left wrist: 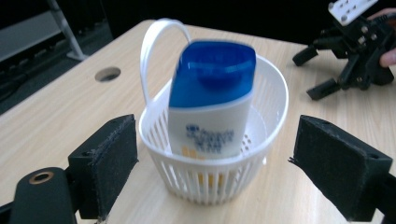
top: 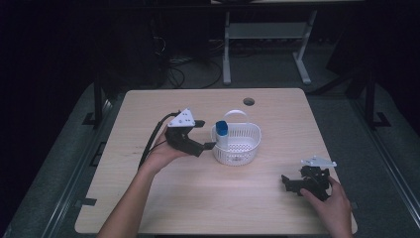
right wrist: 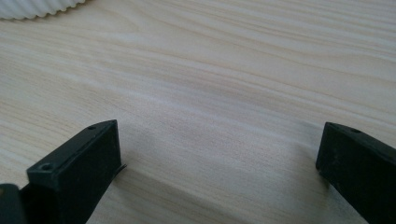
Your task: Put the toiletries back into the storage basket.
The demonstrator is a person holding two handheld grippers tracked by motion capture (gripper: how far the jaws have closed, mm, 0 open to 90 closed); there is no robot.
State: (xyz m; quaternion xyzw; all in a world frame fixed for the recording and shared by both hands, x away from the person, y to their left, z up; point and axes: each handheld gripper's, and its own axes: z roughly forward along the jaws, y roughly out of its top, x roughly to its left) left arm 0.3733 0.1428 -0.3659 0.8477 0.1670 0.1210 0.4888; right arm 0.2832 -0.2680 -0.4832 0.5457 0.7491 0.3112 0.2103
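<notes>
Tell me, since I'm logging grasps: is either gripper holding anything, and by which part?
Nothing is held. The left gripper is open, its jaws either side of the white basket with the blue-capped bottle, not touching. The right gripper is open over bare table.

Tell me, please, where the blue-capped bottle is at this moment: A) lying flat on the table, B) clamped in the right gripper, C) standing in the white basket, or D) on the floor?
C: the blue-capped bottle stands upright inside the white basket, while the left gripper is open in front of it, touching neither.

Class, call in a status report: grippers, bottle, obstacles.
Left gripper open, facing basket. Right gripper open over bare table. Bottle upright in basket. Nothing in the way.
</notes>
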